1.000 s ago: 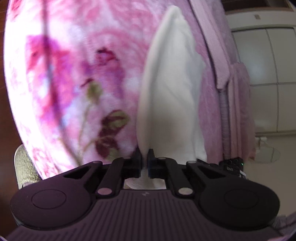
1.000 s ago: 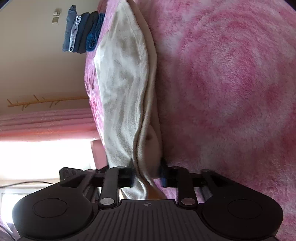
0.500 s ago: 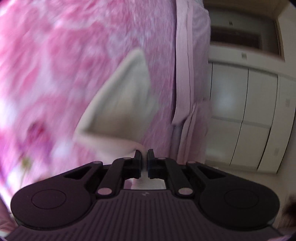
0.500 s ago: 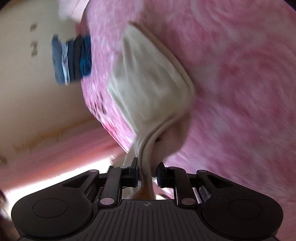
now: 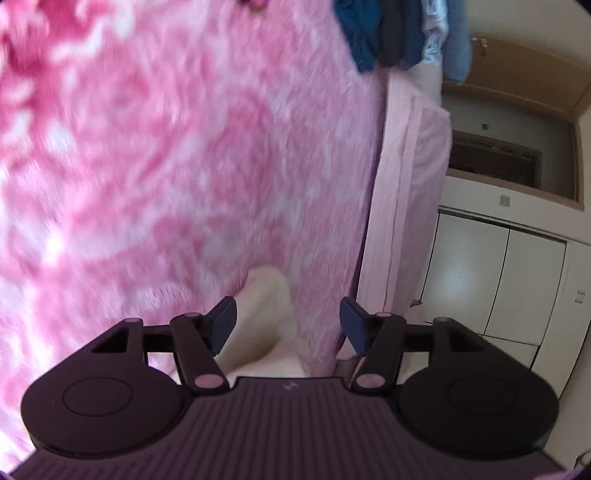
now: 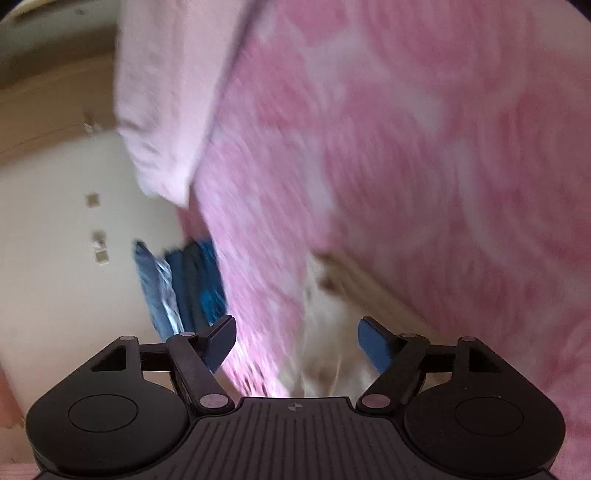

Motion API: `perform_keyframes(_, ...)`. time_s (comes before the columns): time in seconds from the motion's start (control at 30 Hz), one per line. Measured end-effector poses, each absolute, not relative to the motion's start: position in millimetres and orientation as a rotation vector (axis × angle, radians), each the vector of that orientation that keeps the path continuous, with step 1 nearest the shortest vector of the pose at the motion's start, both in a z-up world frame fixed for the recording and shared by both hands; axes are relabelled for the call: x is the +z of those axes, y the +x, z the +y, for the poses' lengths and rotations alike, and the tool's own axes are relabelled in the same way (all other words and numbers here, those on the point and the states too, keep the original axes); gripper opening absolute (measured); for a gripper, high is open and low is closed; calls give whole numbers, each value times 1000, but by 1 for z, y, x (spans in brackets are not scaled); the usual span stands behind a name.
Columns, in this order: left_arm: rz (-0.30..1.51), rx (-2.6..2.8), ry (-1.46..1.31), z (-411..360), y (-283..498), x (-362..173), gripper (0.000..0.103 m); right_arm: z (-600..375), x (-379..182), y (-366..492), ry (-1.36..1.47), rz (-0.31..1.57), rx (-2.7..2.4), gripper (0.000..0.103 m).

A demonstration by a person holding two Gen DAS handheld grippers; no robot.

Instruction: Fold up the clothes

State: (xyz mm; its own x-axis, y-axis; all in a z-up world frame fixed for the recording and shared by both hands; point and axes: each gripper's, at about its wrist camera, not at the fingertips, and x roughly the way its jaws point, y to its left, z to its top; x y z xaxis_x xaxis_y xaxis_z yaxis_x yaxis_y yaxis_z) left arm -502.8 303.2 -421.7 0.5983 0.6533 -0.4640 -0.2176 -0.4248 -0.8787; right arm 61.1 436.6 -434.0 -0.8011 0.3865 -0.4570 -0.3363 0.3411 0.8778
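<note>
Inspecting both wrist views, we find the cream garment [image 5: 264, 325] lying on the pink floral blanket [image 5: 147, 166], just ahead of and partly between the fingers of the left gripper [image 5: 287, 325]. Its jaws have just been opening and now stand apart; the left pad is touching or nearly touching the cloth, the right pad is clear of it, so nothing is clamped. In the right wrist view the same cream garment [image 6: 328, 332] sits between the spread fingers of the right gripper [image 6: 296, 341], whose jaws have likewise just been opening to their widest, with no pad pressing the fabric. We judge the garment released by both hands. Its visible part runs away from the fingers in each view, long axis roughly along the pointing line, though blur prevents certainty. Neither hand appears clearly nearer. A stack of blue folded clothes [image 5: 402, 33] rests at the far edge of the blanket, well apart from the garment. We judge that the next grasp depends on finding an edge lying crosswise to the fingers.
</note>
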Motion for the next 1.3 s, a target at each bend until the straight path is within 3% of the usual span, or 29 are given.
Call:
perform_keyframes(0.07, -155, 1026, -1563, 302, -491, -401, 38, 435, -404, 55, -104, 1744, 1719, 75)
perform_keyframes(0.17, 198, 998, -1252, 297, -460, -378, 38, 413, -370, 22, -442, 1363, 2043, 70)
perform_keyframes(0.3, 274, 972, -1162, 306, -438, -391, 42, 389, -379, -13, -754, 1114, 2225, 70)
perform_keyframes(0.43, 252, 960, -1112, 319, -427, -398, 40, 384, -405, 10, -703, 1173, 2249, 68)
perform_keyframes(0.47, 250, 951, -1097, 321, -425, -397, 37, 383, -409, 15, -688, 1186, 2259, 57)
perform_keyframes(0.5, 248, 941, -1082, 322, -422, -397, 29, 385, -411, 15, -688, 1195, 2268, 50)
perform_keyframes(0.53, 250, 929, -1076, 322, -420, -397, 24, 388, -412, 14, -694, 1206, 2276, 35)
perform_keyframes(0.6, 252, 914, -1067, 319, -418, -398, 2, 392, -417, 11, -698, 1212, 2285, 27)
perform_keyframes(0.63, 246, 917, -1059, 318, -419, -396, 2, 394, -419, 9, -693, 1213, 2289, 7)
perform_keyframes(0.97, 218, 1082, -1108, 337, -429, -406, 1, 411, -405, -4, -600, 1090, 2212, 3)
perform_keyframes(1.17, 87, 1142, -1020, 334, -430, -389, 1, 414, -400, -15, -449, 1032, 2148, 3)
perform_keyframes(1.3, 222, 1185, -1027, 347, -419, -407, 1, 419, -411, -21, -471, 1021, 2107, 3)
